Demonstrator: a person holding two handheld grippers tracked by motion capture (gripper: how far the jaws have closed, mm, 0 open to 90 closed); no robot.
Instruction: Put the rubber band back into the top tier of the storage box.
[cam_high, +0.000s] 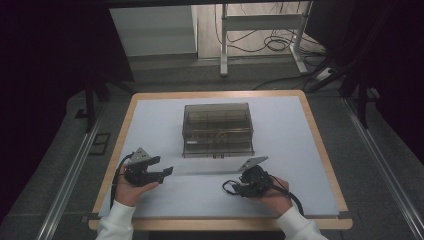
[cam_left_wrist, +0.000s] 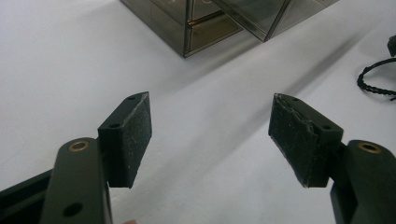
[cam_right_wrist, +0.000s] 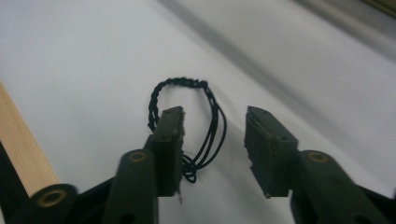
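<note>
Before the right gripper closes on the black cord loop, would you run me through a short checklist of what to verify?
1. Right gripper fingers open: ok, a gap stands between them.
2. Cord between the fingers: not ok; in the right gripper view the loop lies mostly at and behind the left-hand finger, only part in the gap.
3. Cord free of other things: ok, it lies alone on the white mat.
4. Left gripper out of the way: ok, open over bare mat, nothing between its fingers.
5. Box clear of the grasp: ok, it stands apart, farther back.
6. Fingers low enough to pinch the cord: cannot tell.
</note>
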